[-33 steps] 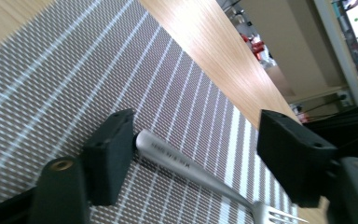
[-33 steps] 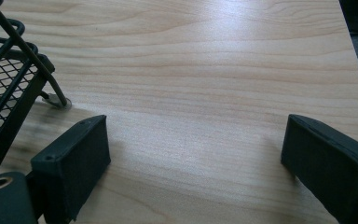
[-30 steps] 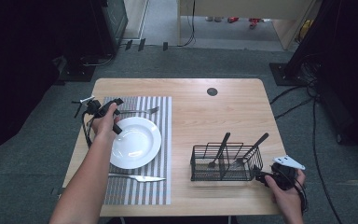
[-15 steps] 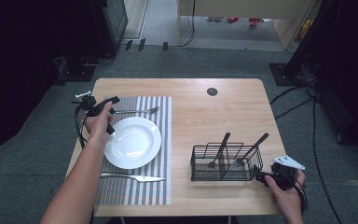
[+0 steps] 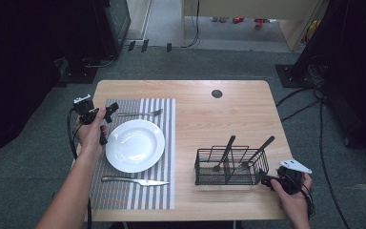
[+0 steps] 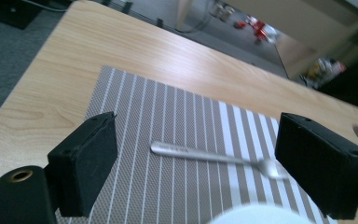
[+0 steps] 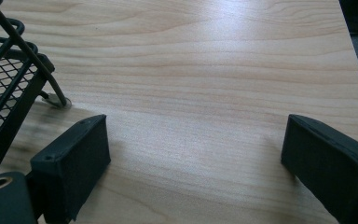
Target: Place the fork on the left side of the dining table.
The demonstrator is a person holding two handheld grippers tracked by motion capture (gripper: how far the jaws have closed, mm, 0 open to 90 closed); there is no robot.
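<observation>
Left hand-held gripper (image 5: pixel 106 113), jaws released and empty, now drawn back off the plate (image 5: pixel 135 145) toward the bench's edge. Just ahead of it, on the striped mat (image 6: pixel 177 154): the fork (image 6: pixel 216 156), likely freshly set. Right hand-held gripper (image 5: pixel 272 182), also released, idle beside the wire basket (image 5: pixel 232 167).

My left claw (image 6: pixel 193 163) is matte black, with two thick rectangular jaws, each marked by small round screw holes, and a brass-ringed hole at its base. A black cable trails from it. My right claw (image 7: pixel 200 172) has the same black block jaws and carries a grey three-cornered plate on top. My forearms are bare, unsleeved.
</observation>
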